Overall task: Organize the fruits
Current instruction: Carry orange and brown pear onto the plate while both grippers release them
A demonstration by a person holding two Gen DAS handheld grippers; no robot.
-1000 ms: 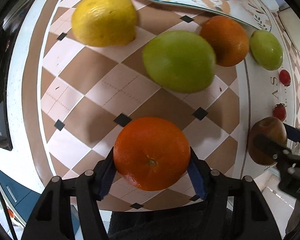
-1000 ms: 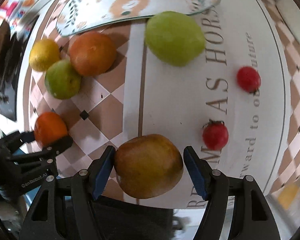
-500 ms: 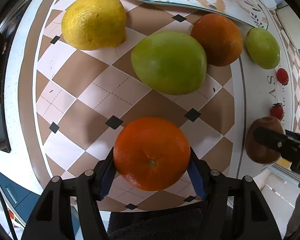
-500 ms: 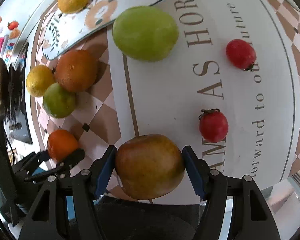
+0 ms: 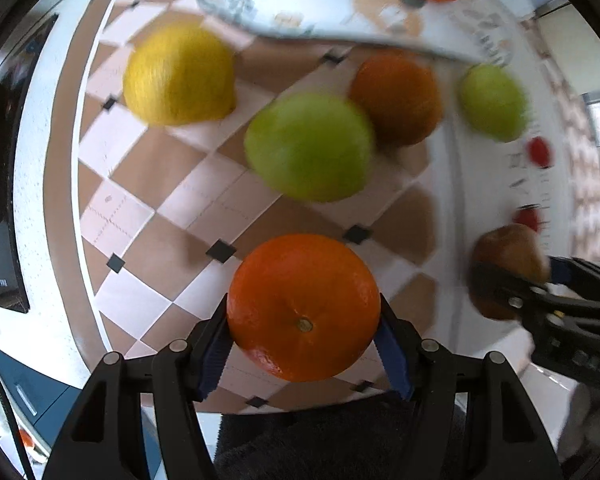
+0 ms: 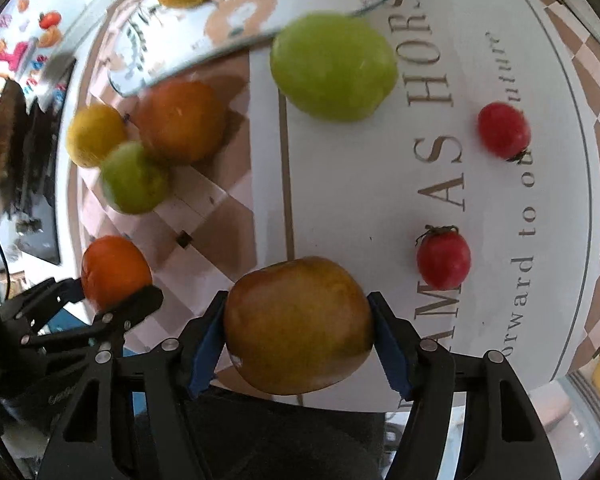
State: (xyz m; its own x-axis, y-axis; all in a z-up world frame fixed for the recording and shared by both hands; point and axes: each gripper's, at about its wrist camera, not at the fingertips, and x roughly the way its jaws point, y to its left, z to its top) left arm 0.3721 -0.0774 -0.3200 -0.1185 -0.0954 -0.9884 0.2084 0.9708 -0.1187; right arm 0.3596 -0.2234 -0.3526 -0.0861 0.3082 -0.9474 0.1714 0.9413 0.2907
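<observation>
An orange is clamped across its widest part in the left hand-held gripper, low in frame. A brownish apple is likewise gripped by the right hand-held gripper. Both fruits are judged firm, round and prone to rolling.

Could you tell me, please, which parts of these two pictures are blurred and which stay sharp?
Left wrist view: the orange in the left claw is sharp; the lemon, green fruit and tray behind are smeared. Right wrist view: the brown fruit is crisp; the far left is blurred.
</observation>
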